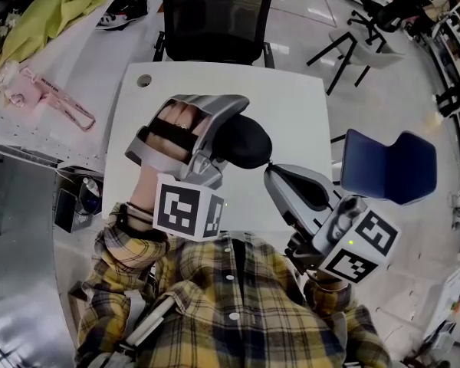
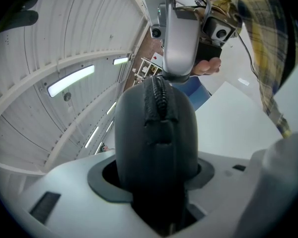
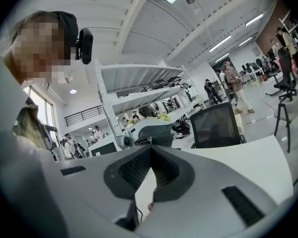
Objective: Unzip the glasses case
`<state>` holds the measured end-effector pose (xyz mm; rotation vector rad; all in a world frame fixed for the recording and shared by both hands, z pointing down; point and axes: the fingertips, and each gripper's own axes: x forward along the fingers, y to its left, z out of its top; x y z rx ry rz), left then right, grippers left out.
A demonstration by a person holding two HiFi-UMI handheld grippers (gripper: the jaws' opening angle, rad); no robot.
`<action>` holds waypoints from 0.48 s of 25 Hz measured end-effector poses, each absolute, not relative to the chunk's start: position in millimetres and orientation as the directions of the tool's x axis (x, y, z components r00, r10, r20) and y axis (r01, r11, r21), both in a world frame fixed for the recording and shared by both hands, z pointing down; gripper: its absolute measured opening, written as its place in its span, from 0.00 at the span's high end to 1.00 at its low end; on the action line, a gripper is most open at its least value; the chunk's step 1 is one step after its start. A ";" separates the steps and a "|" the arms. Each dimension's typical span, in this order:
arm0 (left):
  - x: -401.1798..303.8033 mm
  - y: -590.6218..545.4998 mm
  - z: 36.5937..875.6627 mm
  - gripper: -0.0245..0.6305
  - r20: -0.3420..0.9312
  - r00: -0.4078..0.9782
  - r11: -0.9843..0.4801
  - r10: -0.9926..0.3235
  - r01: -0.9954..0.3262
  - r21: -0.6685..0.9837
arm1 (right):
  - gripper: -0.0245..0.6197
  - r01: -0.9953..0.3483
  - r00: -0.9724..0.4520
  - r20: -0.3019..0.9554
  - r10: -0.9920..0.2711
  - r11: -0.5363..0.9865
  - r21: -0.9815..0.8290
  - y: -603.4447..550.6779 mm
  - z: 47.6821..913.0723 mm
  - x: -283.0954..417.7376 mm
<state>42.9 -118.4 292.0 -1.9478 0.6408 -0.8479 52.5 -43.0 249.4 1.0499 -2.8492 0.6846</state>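
Left claw [image 1: 225, 141] was clamped across the glasses case [image 1: 247, 144] over the table [image 1: 295, 117] middle, the case's long axis pointing right at the right claw [image 1: 270, 170], whose tips looked pinched together on the zipper pull [image 3: 149, 142] at that end.

Glasses case [image 2: 156, 133] end inside left tool [image 2: 156, 182]

I count one glasses case [image 1: 245, 144], two grippers (left gripper [image 1: 228, 142], right gripper [image 1: 270, 172]), one white table [image 1: 291, 106], and two chairs: black chair [image 1: 217, 14], blue chair [image 1: 387, 165].
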 end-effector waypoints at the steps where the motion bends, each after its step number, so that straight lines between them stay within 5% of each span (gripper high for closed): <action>1: 44.6 -116.6 292.3 0.58 0.310 0.640 -0.478 -0.703 -0.102 -0.872 | 0.96 -0.624 -0.772 0.175 -0.611 0.676 -0.393 -42.3 249.2 54.6; 12: 56.7 -96.5 296.0 0.58 0.326 0.728 -0.559 -0.603 -0.094 -0.824 | 0.96 -0.625 -0.773 0.191 -0.605 0.673 -0.396 -35.0 251.0 67.7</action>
